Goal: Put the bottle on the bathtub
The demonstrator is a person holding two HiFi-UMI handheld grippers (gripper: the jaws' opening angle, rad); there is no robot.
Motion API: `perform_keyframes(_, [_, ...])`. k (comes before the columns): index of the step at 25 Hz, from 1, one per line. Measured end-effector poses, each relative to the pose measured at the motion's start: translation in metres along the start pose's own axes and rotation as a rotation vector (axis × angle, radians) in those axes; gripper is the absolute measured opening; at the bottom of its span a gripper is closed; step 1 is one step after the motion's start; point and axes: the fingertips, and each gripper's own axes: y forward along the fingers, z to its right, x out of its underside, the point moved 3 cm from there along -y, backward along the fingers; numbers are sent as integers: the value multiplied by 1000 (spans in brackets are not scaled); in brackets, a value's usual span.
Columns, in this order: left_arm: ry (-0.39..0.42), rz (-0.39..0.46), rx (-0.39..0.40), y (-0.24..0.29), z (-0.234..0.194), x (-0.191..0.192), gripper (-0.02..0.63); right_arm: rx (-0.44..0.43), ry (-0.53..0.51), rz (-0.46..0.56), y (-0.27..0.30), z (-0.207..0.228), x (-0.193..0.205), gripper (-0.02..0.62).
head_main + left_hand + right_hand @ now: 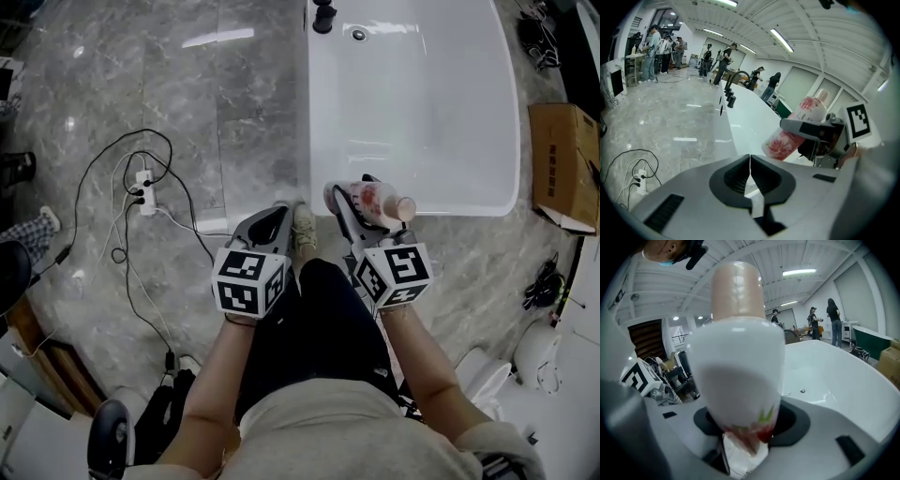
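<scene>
My right gripper is shut on a white bottle with red flowers and a pale pink cap, held above the near rim of the white bathtub. In the right gripper view the bottle fills the middle, cap pointing away, with the tub behind it. My left gripper is shut with nothing in it, hanging over the floor just left of the tub. The left gripper view shows its closed jaws, the bottle and the right gripper's fingers to the right.
A black faucet stands at the tub's far left corner. A power strip with black and white cables lies on the marble floor to the left. A cardboard box sits right of the tub. People stand far off.
</scene>
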Motion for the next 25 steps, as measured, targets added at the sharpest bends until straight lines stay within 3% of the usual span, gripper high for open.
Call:
perform_keyframes(6, [-8, 38, -33, 24, -23, -3, 9, 43, 12, -17, 39, 18, 18, 225])
perform_keyframes(10, [33, 59, -27, 44, -38, -6, 9, 89, 9, -34, 66, 31, 29, 225])
perform_keyframes(25, [80, 118, 79, 98, -57, -16, 9, 188, 21, 15, 141, 63, 23, 225])
